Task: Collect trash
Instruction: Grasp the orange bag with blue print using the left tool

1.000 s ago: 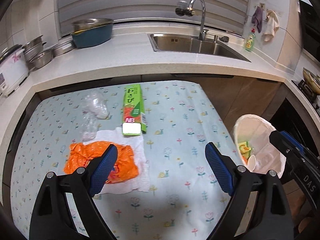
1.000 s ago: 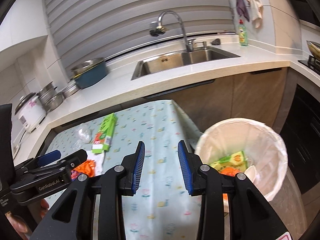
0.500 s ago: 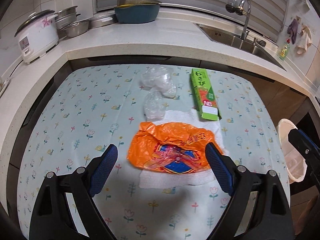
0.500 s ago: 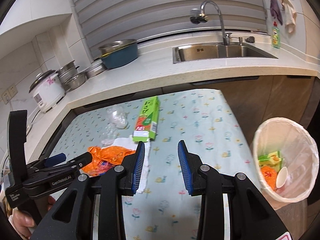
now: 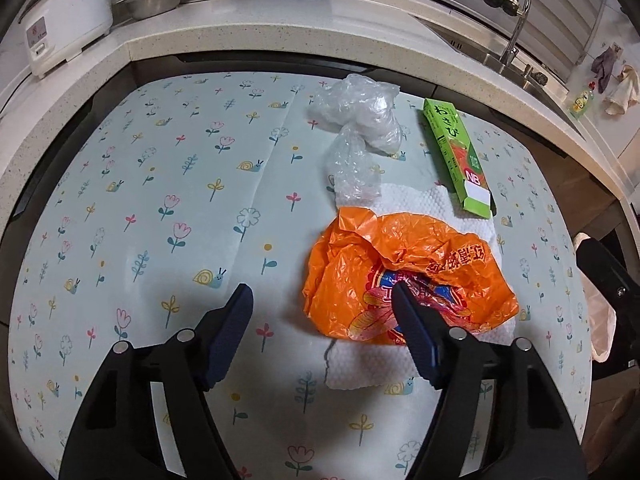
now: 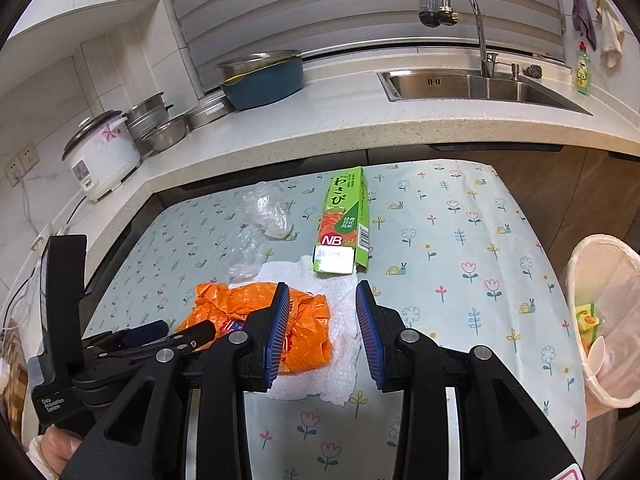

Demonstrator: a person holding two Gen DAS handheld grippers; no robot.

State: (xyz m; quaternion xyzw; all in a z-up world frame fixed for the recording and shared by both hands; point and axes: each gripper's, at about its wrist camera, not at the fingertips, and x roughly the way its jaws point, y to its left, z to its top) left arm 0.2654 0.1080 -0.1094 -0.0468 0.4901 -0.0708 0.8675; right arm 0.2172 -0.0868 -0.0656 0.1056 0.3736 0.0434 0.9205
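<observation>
An orange plastic bag [image 5: 404, 268] lies crumpled on a white paper towel [image 5: 408, 200] on the flowered table. Clear plastic wrap [image 5: 360, 128] and a green wasabi box [image 5: 458, 156] lie behind it. My left gripper [image 5: 322, 306] is open, low over the table, its right finger over the bag's near edge. My right gripper [image 6: 323, 312] is open and empty above the paper towel [image 6: 340, 344], with the orange bag [image 6: 256, 304] at its left finger and the green box [image 6: 344, 220] beyond. The lined trash bin [image 6: 608, 312] stands at the table's right.
A stone counter wraps the table's back and left, with a rice cooker [image 6: 102, 156], metal bowls [image 6: 160, 128], a blue pot [image 6: 264, 76] and a sink [image 6: 480, 84] with tap. The bin [image 5: 600, 320] holds some trash. The left gripper's body [image 6: 120, 340] is close beside my right one.
Both grippers have swung left from the bin toward the trash and come down closer. The left gripper's jaws have narrowed, and its right finger now overlaps the orange bag.
</observation>
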